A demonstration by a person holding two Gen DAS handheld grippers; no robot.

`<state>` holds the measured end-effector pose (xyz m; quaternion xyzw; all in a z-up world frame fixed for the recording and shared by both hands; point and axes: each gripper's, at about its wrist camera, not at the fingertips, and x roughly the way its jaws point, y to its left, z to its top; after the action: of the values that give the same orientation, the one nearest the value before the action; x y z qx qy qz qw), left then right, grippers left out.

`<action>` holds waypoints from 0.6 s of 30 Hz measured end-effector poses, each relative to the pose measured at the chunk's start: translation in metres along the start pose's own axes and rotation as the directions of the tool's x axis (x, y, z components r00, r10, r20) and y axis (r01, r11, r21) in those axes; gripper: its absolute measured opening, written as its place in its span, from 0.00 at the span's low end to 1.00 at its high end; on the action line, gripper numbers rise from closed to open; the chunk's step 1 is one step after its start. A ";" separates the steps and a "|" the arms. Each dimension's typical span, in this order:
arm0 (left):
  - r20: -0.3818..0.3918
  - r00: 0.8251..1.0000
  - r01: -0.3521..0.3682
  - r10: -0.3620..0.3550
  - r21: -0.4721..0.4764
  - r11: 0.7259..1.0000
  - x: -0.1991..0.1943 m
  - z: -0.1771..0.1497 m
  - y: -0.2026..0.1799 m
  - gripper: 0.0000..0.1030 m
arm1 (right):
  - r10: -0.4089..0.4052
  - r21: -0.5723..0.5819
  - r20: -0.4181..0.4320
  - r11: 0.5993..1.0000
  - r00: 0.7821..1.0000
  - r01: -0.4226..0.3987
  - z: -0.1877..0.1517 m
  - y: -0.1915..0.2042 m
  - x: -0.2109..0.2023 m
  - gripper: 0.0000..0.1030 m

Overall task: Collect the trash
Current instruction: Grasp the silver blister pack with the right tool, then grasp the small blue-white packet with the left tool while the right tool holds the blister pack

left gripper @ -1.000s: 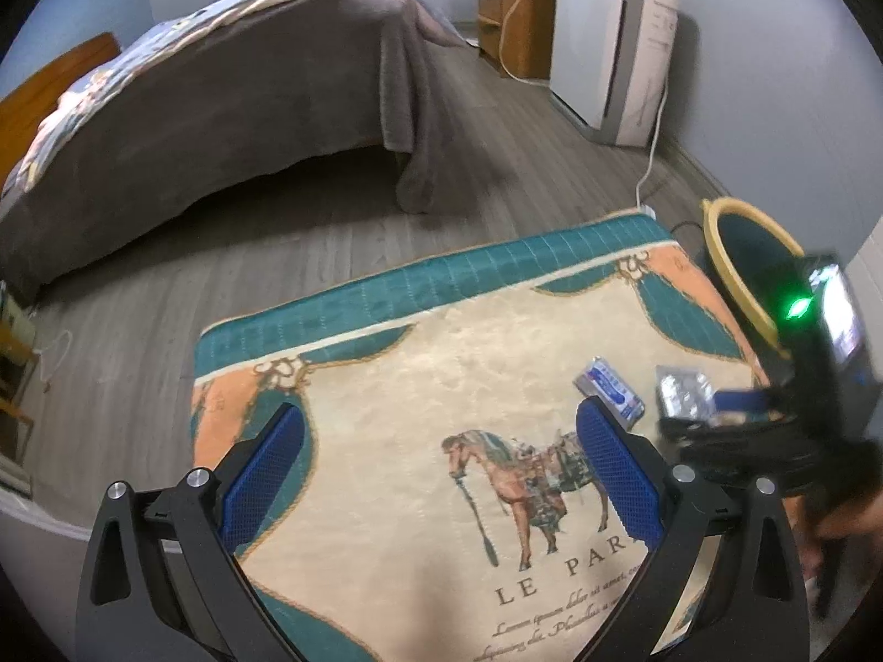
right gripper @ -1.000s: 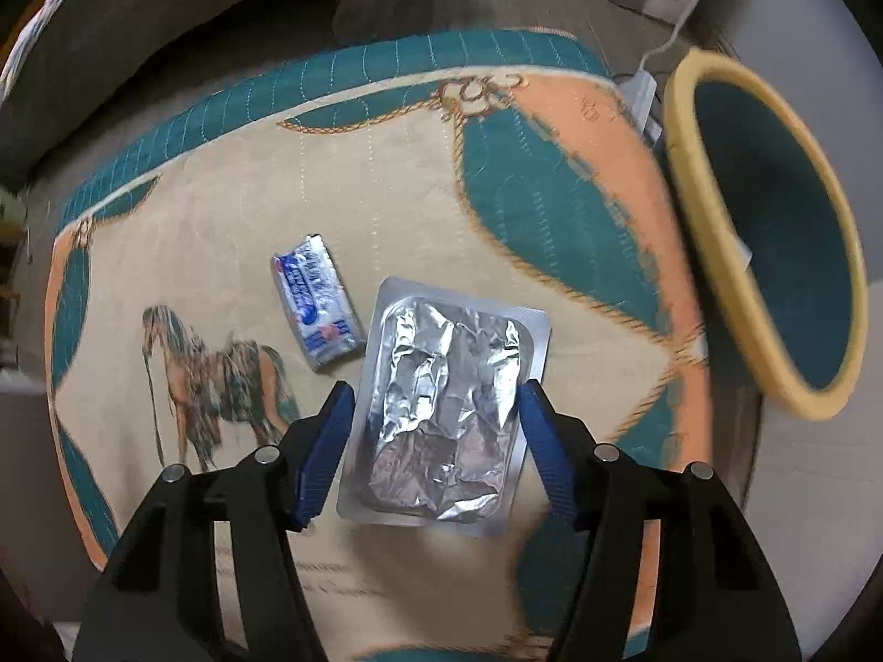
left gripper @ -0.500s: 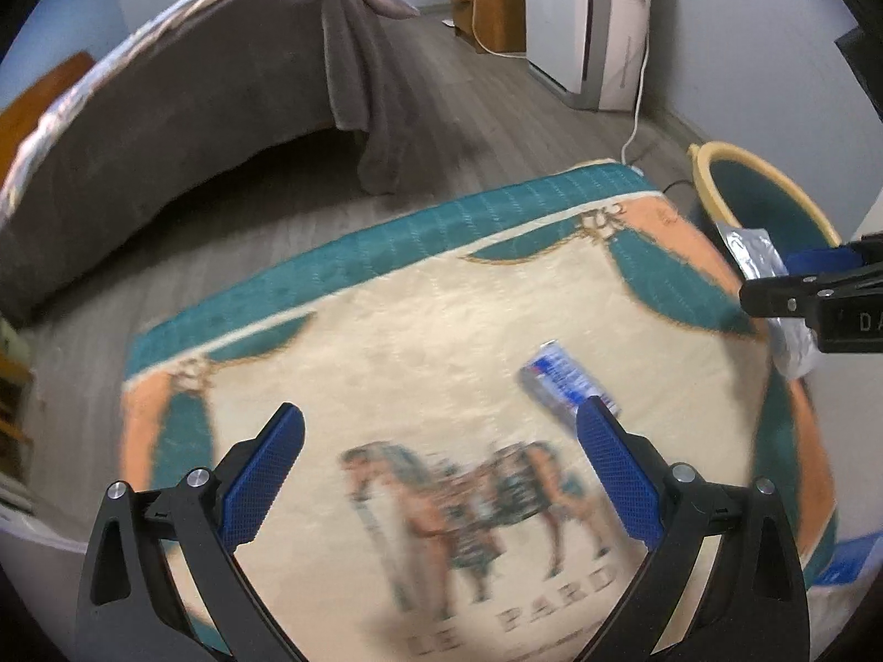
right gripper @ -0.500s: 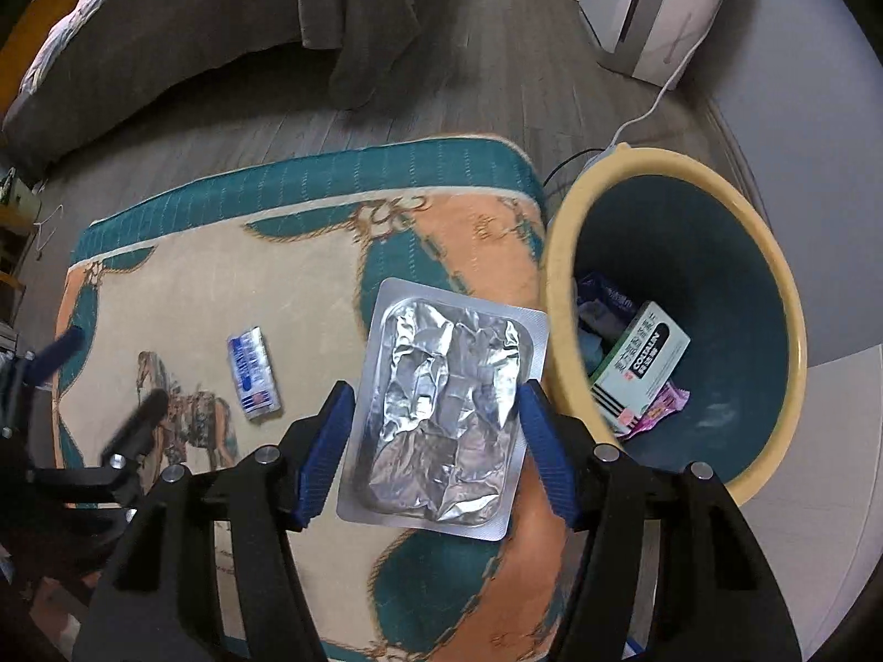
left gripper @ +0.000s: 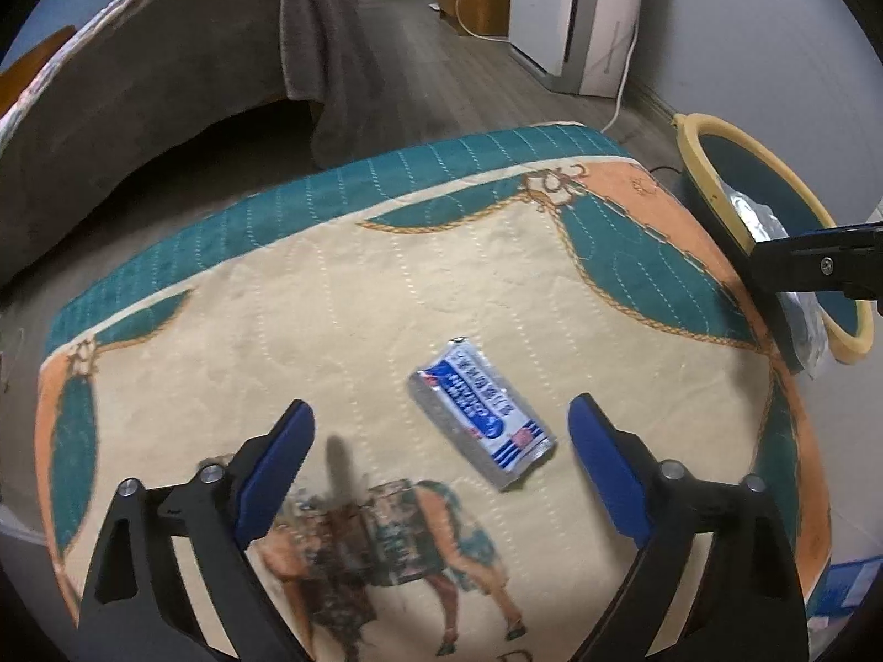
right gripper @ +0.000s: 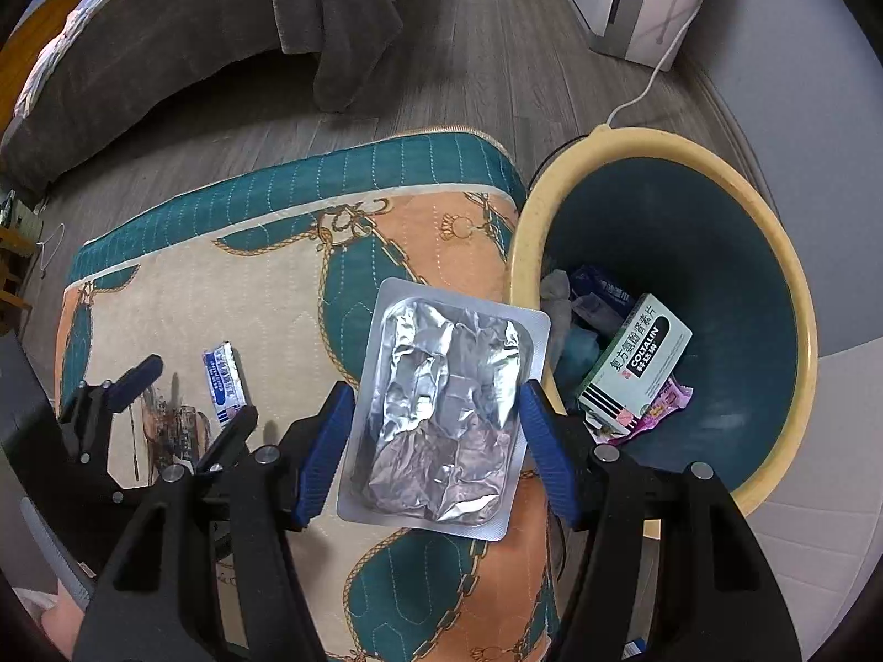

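between right jaws, foil pack (right gripper: 441,414)

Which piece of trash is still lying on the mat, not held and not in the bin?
The small blue-and-white sachet, flat on the mat between the open left gripper's fingers. The foil blister pack is in the right gripper; the rest sits in the bin.

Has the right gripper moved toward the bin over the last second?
Yes. The right gripper, shut on the foil blister pack, shifted rightward off the mat toward the bin.
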<state>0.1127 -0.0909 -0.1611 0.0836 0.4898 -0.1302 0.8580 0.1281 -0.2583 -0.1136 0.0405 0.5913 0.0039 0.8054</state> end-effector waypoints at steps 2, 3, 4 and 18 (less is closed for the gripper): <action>-0.013 1.000 0.004 -0.004 0.010 1.000 0.004 0.001 -0.002 0.70 | 0.002 -0.003 0.000 1.000 1.000 -0.002 0.000 0.000 0.000 0.59; -0.018 1.000 0.007 -0.007 0.014 1.000 0.005 0.001 -0.002 0.68 | 0.002 -0.006 0.000 1.000 1.000 -0.002 0.000 0.001 0.000 0.59; -0.015 1.000 0.010 -0.009 0.018 1.000 0.004 0.001 -0.002 0.64 | 0.003 -0.010 0.001 1.000 1.000 -0.003 0.000 0.002 0.000 0.59; 0.004 0.999 0.050 -0.050 0.012 0.999 -0.007 -0.007 0.025 0.33 | -0.005 -0.078 0.014 0.997 1.000 0.006 -0.002 0.019 -0.005 0.59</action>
<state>0.1110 -0.0638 -0.1584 0.0763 0.4892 -0.1547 0.8550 0.1260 -0.2391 -0.1083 0.0072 0.5852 0.0245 0.8105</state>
